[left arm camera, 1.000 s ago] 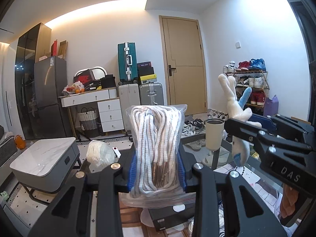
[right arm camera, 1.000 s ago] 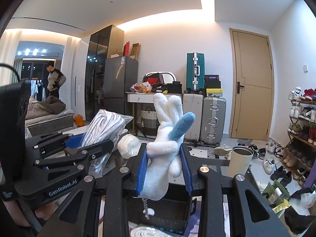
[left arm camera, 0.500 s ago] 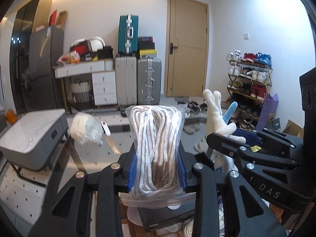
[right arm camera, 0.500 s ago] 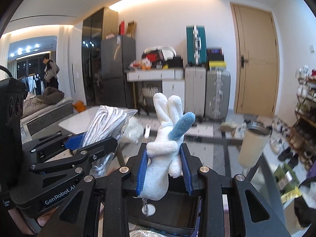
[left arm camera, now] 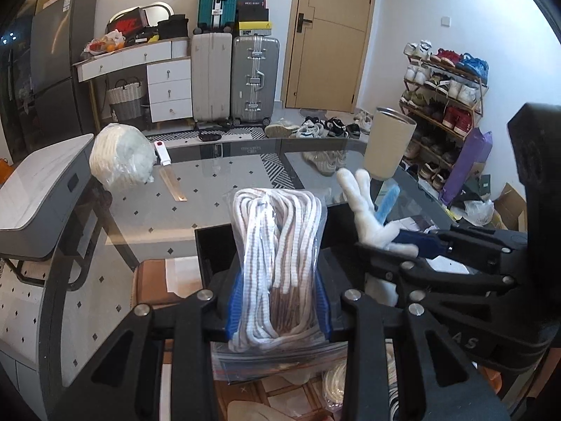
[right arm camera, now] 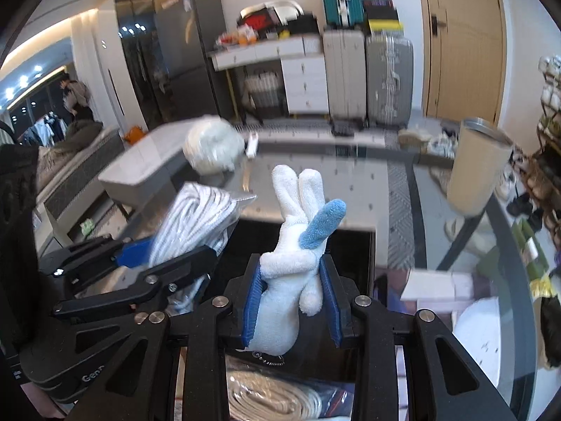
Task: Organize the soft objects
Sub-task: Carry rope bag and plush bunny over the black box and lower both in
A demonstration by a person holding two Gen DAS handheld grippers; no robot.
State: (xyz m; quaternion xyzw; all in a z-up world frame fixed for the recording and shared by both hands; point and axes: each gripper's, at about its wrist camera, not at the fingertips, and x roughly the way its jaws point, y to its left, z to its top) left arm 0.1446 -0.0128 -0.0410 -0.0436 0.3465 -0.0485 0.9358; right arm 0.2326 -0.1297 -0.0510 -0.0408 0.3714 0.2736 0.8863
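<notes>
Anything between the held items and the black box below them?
Nothing visible. The left gripper holds the bagged striped rope, the right gripper the white plush rabbit, both above the open black box.

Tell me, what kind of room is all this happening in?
Most likely the living or entry area of someone's flat: suitcases stand by a wooden door, a loaded shoe rack lines the wall, and a glass table sits in front.

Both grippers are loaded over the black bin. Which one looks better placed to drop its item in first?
Left, probably. The left gripper holds the bagged rope squarely over the black bin. The right gripper clamps the plush rabbit beside it, nearer the bin's right edge, so it is less centred.
</notes>
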